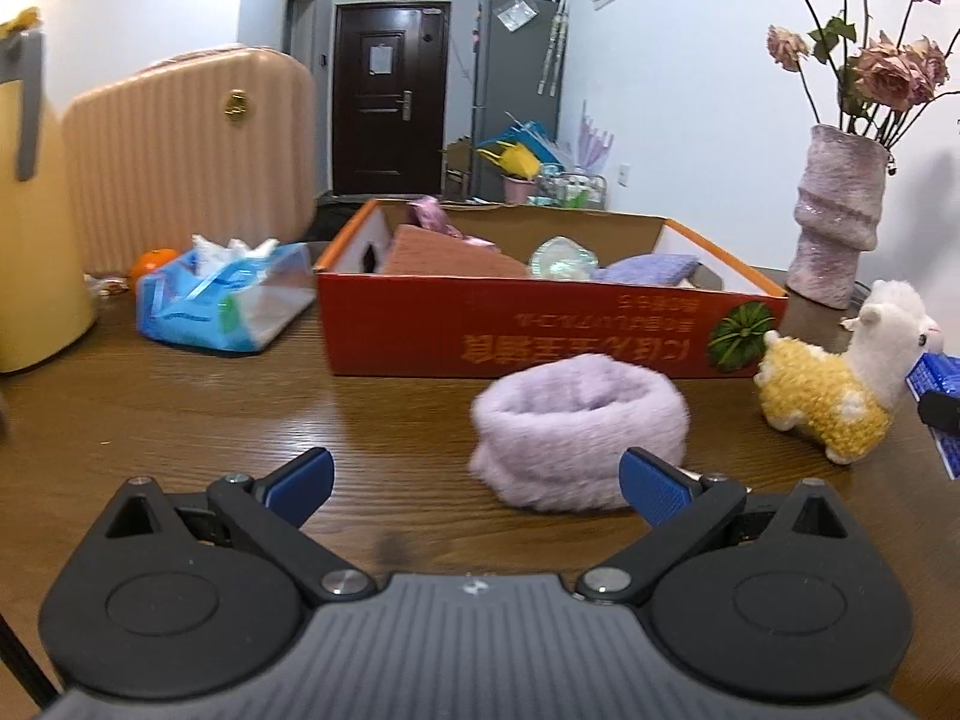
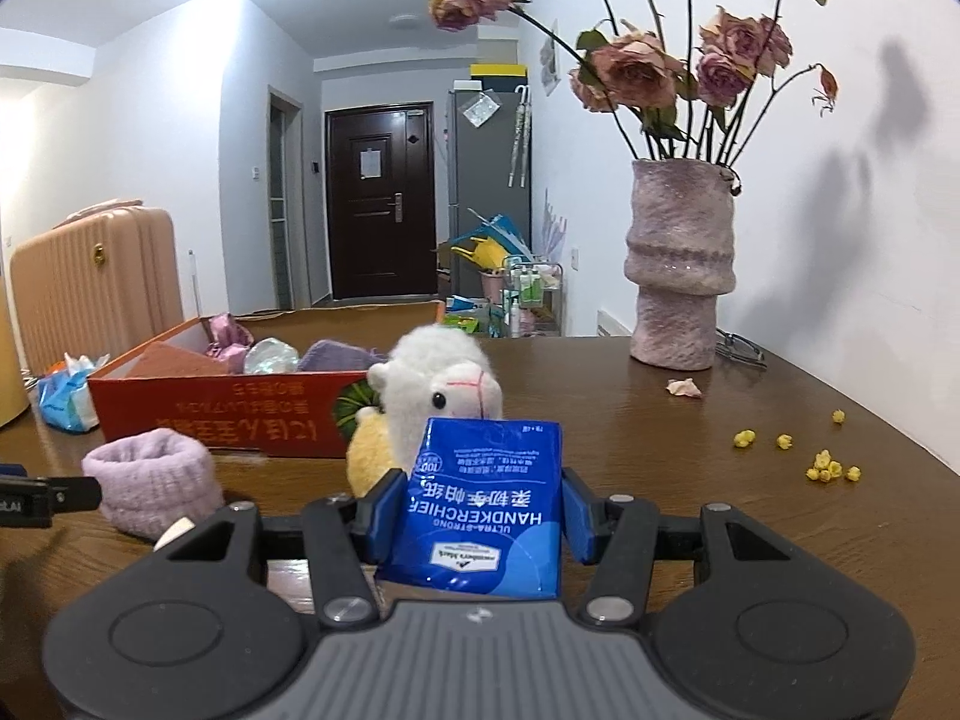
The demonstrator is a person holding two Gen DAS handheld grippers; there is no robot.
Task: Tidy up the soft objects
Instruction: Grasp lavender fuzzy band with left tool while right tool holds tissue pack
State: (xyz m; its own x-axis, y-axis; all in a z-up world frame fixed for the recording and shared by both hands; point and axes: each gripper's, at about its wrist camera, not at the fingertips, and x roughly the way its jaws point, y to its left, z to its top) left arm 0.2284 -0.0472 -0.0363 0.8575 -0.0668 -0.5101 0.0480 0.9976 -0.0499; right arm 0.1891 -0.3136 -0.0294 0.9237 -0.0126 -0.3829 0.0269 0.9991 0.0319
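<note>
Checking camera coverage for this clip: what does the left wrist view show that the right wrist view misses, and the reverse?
Left wrist only: the open left gripper and an orange.
Right wrist only: the right gripper shut on a blue handkerchief pack, plus yellow buds on the table.
Both: the red box, purple fuzzy band, alpaca plush and vase.

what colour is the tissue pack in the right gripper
Blue with white lettering; the tissue pack shows best in the right wrist view.
</note>
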